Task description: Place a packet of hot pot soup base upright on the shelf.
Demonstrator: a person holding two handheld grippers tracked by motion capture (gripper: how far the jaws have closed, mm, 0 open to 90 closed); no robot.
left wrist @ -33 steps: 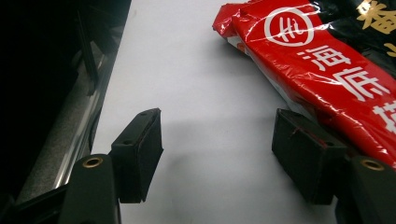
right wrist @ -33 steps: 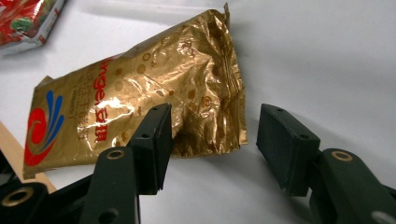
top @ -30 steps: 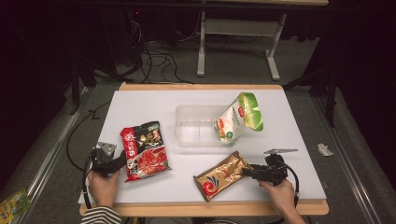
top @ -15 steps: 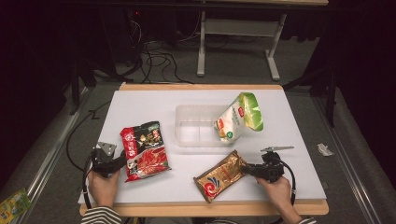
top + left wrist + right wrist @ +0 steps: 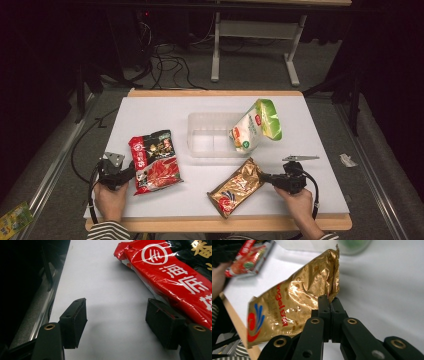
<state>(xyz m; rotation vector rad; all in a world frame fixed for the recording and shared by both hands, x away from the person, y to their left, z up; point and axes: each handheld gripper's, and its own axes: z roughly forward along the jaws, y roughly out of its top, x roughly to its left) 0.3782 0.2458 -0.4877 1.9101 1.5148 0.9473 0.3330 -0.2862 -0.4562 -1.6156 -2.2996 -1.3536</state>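
On a white table [image 5: 320, 150], the right gripper [image 5: 266, 178], low right, has just closed its jaws on the edge of a gold packet [image 5: 236, 188] near the front edge. The left gripper [image 5: 131, 172], low left, stands open beside a red packet [image 5: 154, 161]. Bare tabletop lies between. A clear tub [image 5: 210, 135] at centre holds a leaning green pouch [image 5: 255, 126].

A crinkled, glossy gold foil snack packet [image 5: 294, 307] is seen centre frame. A shiny red-and-black plastic pouch [image 5: 172, 277] is shown upper right. The matt white desk [image 5: 165, 112] is edged with pale wood.
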